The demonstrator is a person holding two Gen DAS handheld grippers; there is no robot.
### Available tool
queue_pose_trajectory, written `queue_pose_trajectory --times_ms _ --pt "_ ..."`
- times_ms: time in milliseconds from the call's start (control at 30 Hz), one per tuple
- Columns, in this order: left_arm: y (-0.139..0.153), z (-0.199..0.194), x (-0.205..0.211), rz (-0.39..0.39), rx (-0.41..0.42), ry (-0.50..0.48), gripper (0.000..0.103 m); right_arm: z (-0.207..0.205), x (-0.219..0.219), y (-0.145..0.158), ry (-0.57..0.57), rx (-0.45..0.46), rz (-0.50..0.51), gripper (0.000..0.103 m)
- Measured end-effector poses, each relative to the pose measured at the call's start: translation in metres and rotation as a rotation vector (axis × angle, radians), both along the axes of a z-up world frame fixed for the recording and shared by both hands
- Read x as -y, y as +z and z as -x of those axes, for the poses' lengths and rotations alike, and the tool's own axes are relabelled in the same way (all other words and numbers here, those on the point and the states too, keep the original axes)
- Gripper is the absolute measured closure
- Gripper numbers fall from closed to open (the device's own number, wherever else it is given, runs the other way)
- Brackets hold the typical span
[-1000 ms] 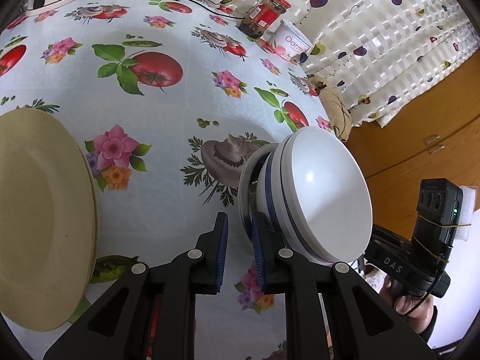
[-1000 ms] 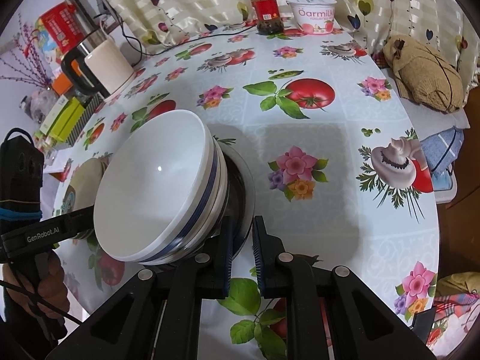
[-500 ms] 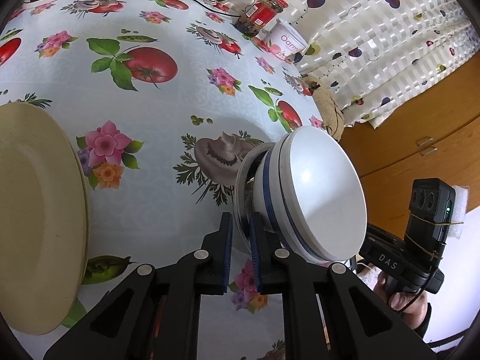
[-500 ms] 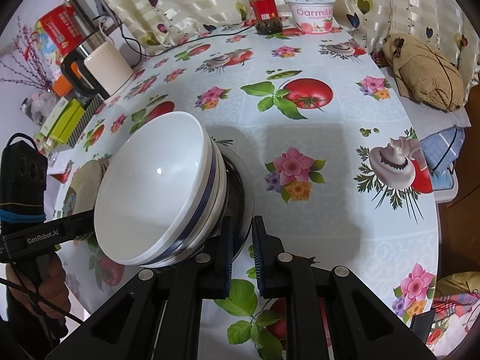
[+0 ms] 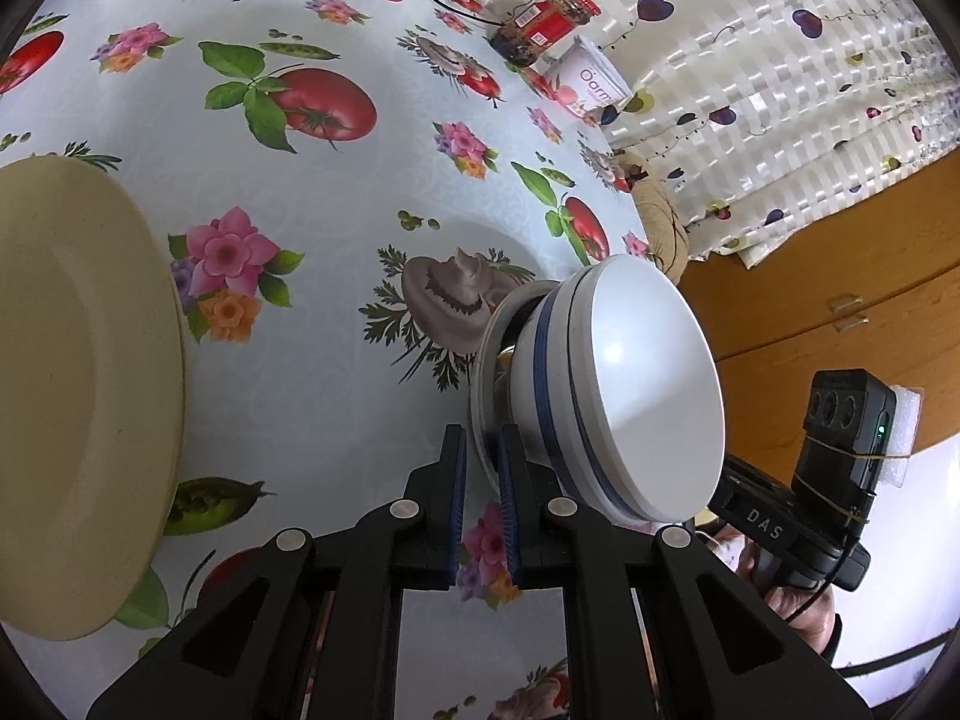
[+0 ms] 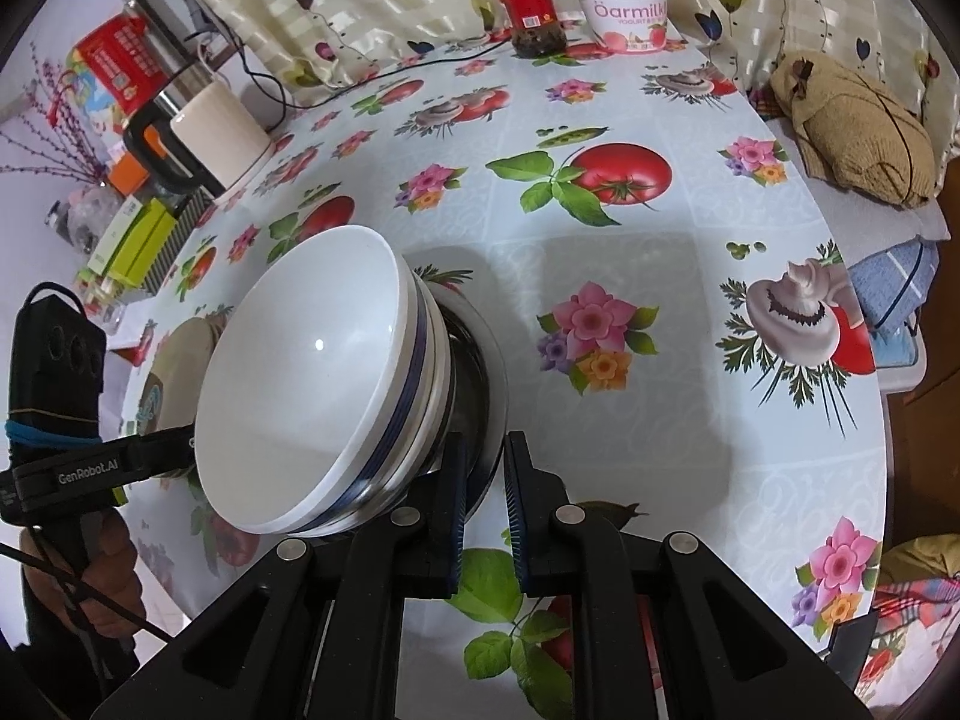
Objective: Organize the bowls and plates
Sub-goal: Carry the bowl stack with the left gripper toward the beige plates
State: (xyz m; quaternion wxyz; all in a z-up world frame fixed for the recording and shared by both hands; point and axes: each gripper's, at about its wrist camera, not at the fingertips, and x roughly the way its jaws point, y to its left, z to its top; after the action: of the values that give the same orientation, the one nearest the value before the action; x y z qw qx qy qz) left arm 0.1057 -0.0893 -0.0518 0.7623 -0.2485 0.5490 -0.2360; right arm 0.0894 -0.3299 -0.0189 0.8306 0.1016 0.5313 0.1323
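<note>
We see a glossy white glazed bowl [image 6: 300, 396] with a blue band, looks ceramic, sitting in a shiny metal plate [image 6: 480, 384]. Cream plate [image 5: 72, 396] is matt, smooth. Tablecloth [image 5: 336, 192] is slick printed plastic with a faint embossed pattern. Gripper fingers [image 5: 450, 498] are matt black plastic with ribbed blue pads. Curtain [image 5: 780, 72] is satiny cloth; cabinet [image 5: 840, 276] is smooth wood. Jar [image 6: 531, 6] looks like glass with a red lid.

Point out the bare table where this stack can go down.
Free: the wide patch of table between the stacked bowls, the beige plate and the far jar and yogurt tub. Crowded: the corner by the kettle.
</note>
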Motion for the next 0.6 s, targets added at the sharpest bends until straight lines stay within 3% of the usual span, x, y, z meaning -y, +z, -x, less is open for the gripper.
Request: queue_pose_trajectory --times_ms 167,600 --pt "-0.003 -0.001 0.005 -0.004 -0.012 -0.021 0.092 -0.001 -0.001 -0.001 -0.001 -0.002 0.002 0.09" --pt "0.004 0.006 0.015 -0.078 0.069 -0.041 0.091 0.001 0.0 0.0 -0.011 0.02 -0.012 0.091"
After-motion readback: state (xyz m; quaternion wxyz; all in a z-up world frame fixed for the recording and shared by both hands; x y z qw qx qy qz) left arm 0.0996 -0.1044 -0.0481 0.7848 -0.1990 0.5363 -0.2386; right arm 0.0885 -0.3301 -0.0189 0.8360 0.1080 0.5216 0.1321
